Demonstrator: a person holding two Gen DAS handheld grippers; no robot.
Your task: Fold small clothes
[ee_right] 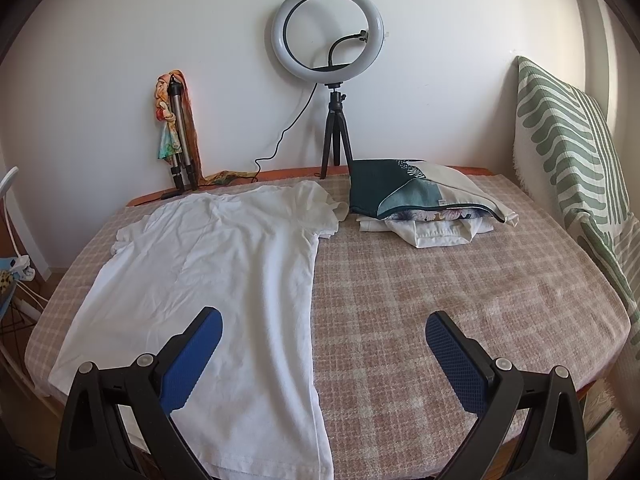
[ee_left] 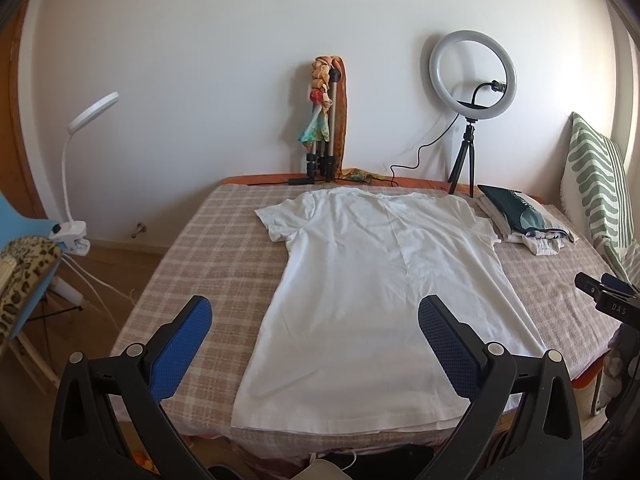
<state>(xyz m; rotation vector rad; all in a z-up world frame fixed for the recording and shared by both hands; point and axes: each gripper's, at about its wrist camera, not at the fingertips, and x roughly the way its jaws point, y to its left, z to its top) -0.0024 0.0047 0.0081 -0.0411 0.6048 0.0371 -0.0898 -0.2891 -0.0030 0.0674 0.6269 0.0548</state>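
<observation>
A white T-shirt [ee_left: 372,280] lies flat on the checked table cover [ee_left: 208,264], collar toward the wall, hem at the near edge. It also shows in the right wrist view [ee_right: 208,280], on the left half of the table. My left gripper [ee_left: 316,316] is open and empty, hovering over the shirt's lower part near the hem. My right gripper [ee_right: 324,332] is open and empty, above the shirt's right side edge and the bare cover [ee_right: 440,272]. The right gripper's body shows at the right rim of the left wrist view [ee_left: 608,296].
A pile of folded clothes [ee_right: 420,204] sits at the far right of the table. A ring light on a tripod [ee_right: 328,36] and a tripod draped with a scarf [ee_right: 176,128] stand by the wall. A striped cushion [ee_right: 572,152] leans at right. A clip lamp [ee_left: 76,208] stands at left.
</observation>
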